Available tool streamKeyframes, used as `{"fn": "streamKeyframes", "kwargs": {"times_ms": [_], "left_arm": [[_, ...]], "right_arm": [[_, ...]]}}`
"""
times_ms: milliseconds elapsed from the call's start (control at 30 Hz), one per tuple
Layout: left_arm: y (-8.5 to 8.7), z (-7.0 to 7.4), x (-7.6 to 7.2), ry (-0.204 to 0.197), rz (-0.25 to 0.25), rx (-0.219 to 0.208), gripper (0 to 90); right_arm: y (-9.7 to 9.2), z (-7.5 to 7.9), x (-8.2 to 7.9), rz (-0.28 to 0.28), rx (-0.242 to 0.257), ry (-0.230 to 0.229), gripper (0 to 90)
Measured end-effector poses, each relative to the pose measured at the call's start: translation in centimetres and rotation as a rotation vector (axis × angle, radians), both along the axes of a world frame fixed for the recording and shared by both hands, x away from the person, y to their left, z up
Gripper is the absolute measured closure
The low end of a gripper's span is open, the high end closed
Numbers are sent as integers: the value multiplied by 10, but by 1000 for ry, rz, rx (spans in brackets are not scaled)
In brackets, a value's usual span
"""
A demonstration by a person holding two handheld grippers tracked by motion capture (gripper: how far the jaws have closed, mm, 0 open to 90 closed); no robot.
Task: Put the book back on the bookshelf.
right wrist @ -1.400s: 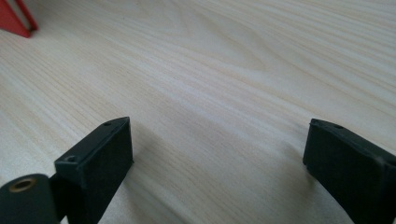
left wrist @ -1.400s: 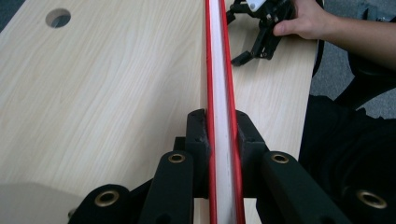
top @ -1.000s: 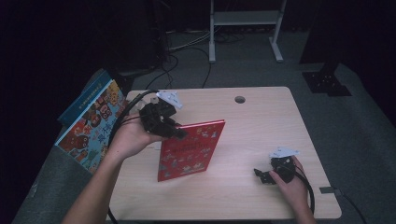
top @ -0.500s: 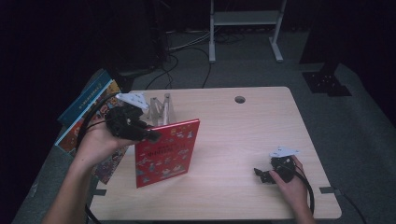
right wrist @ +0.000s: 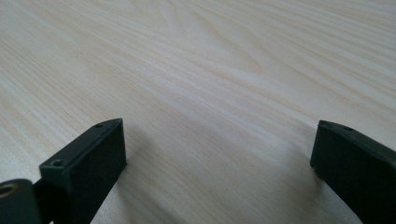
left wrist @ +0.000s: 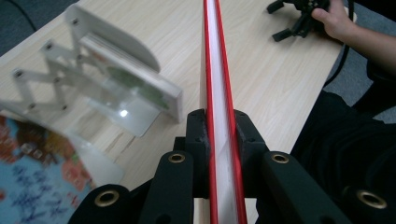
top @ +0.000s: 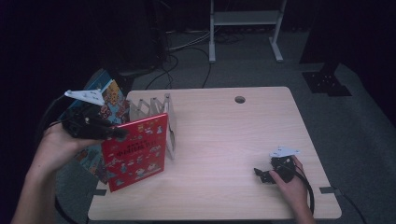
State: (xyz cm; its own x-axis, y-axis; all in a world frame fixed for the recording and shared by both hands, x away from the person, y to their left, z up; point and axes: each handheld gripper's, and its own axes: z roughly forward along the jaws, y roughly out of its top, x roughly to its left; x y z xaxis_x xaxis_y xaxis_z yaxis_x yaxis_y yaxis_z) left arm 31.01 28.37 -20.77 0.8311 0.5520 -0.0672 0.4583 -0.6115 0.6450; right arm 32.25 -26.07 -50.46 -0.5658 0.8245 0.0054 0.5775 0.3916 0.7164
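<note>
Red book (top: 136,151) in left tongs (top: 114,133)

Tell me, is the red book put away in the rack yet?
Not yet. Picked up already: the left hand-held gripper is clamped on the red book, holding it upright at the table's left edge. The white folding rack just behind it has empty slots, so sliding the book in is probably what's left. The right hand-held gripper rests open on the table.

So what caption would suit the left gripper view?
Left claw clamps a red book edge-on above the table, beside a folding rack.
</note>
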Motion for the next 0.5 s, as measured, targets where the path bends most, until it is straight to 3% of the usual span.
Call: {"fn": "streamKeyframes", "kwargs": {"times_ms": [267, 500], "left_arm": [[26, 2, 2, -9, 99, -5, 792], [31, -3, 22, -31, 235, 6, 792]], "right_arm": [[0, 0, 0, 0, 0, -1, 27], [0, 0, 0, 0, 0, -1, 27]]}}
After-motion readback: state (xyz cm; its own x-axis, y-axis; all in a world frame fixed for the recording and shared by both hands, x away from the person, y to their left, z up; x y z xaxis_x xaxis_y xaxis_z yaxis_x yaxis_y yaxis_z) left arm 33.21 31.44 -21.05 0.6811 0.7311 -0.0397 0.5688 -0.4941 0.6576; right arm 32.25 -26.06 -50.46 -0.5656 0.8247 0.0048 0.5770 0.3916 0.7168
